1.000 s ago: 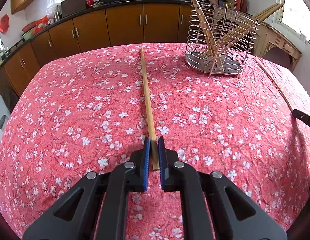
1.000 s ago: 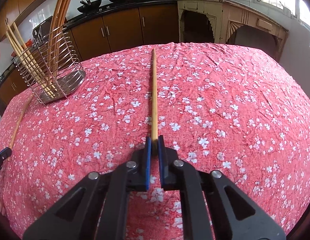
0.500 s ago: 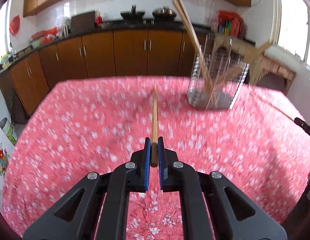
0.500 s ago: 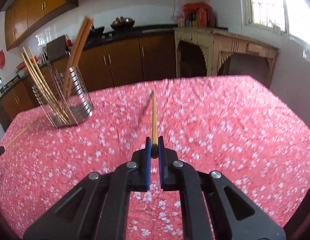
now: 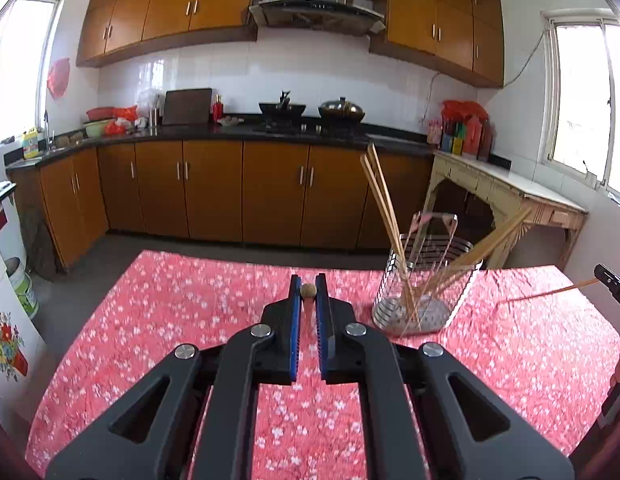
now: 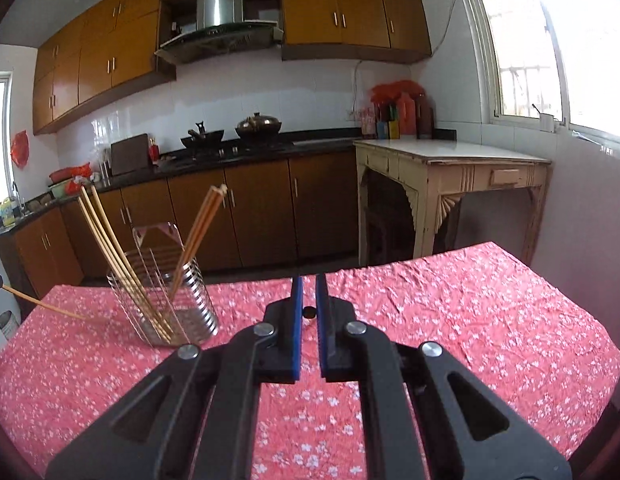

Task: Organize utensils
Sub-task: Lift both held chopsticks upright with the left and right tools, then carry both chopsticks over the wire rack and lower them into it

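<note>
My left gripper (image 5: 308, 290) is shut on a wooden chopstick (image 5: 308, 291), seen end-on and held above the red flowered tablecloth (image 5: 170, 320). My right gripper (image 6: 308, 300) is shut on another chopstick (image 6: 309, 312), also seen end-on. The other gripper's chopstick shows at the right edge of the left wrist view (image 5: 549, 292) and at the left edge of the right wrist view (image 6: 46, 306). A wire utensil holder (image 5: 425, 284) with several chopsticks stands on the table right of my left gripper; it is left of my right gripper (image 6: 166, 300).
Kitchen cabinets (image 5: 214, 192) and a counter with a stove run behind the table. A cream side table (image 6: 449, 176) stands at the right by a window. The far table edge (image 6: 389, 266) is close ahead.
Both grippers have lifted their chopsticks off the cloth and tilted up to level, so each stick now points straight ahead. The holder looks farther away.
</note>
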`<act>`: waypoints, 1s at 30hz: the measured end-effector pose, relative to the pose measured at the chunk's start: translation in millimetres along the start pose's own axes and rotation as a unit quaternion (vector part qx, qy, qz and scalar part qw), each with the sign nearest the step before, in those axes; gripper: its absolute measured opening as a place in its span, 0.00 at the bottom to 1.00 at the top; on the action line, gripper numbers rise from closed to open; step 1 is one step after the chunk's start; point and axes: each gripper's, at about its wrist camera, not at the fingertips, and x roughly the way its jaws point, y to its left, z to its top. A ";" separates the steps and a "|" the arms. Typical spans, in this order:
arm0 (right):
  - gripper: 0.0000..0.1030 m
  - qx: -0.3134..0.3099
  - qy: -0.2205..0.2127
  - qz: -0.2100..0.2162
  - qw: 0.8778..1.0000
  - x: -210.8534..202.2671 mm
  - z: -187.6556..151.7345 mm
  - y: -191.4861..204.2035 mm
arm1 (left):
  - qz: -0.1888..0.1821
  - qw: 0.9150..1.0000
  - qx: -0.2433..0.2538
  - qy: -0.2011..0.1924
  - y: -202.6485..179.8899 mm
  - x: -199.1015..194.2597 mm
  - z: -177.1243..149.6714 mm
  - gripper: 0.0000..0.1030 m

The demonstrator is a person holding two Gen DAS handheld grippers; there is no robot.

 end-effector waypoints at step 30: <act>0.07 0.035 -0.031 0.069 0.997 -24.8 62.2 2.9 | -0.014 0.999 0.002 -0.053 -8.9 -24.5 35.2 0.07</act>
